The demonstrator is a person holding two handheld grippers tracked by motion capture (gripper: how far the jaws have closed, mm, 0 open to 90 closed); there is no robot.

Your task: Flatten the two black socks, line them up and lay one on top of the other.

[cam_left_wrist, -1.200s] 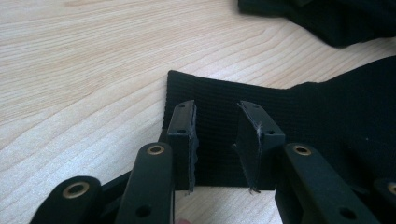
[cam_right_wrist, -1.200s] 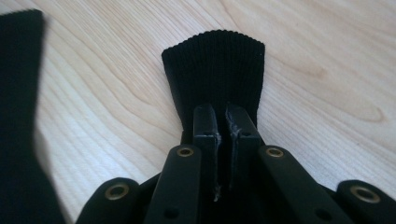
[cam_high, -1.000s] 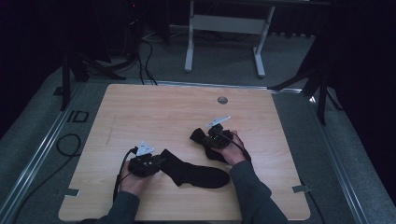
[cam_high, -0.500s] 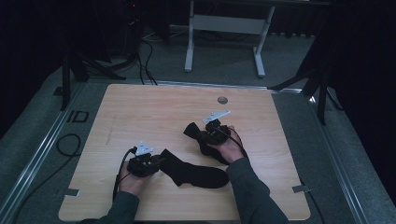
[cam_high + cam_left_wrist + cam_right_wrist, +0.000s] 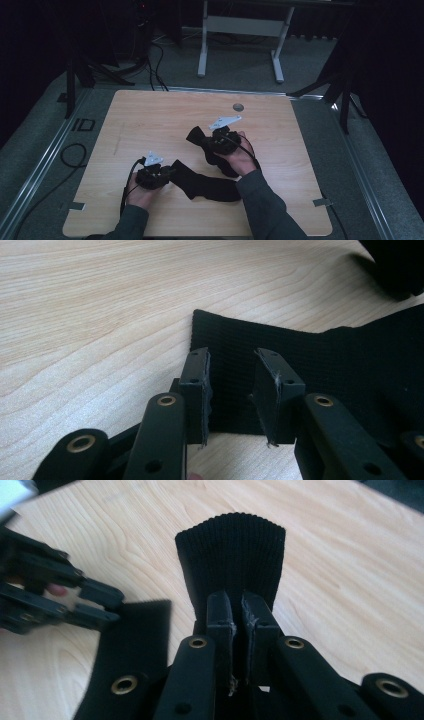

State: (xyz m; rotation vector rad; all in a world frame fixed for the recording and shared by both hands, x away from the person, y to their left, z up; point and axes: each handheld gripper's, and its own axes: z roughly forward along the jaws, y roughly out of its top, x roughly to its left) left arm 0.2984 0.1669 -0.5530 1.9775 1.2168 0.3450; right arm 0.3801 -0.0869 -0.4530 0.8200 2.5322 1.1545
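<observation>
Two black socks are on a light wooden table (image 5: 150, 120). One sock (image 5: 205, 184) lies flat near the front edge. My left gripper (image 5: 169, 172) stands open at that sock's ribbed cuff (image 5: 230, 340), one jaw to each side of the cloth (image 5: 232, 390). My right gripper (image 5: 206, 140) is shut on the second sock (image 5: 196, 135), and the sock's cuff (image 5: 230, 555) sticks out past the jaws (image 5: 237, 625). In the right gripper view the flat sock (image 5: 130, 645) and the left gripper (image 5: 107, 607) show at the left.
A small round grommet (image 5: 238, 107) sits near the table's far edge. Behind the table stands a grey metal frame (image 5: 240, 25). Cables (image 5: 70, 152) lie on the floor at the left. Bare wood stretches across the far and left parts of the table.
My right gripper has carried its sock a little to the left and farther from the person. The left gripper and the flat sock have stayed put.
</observation>
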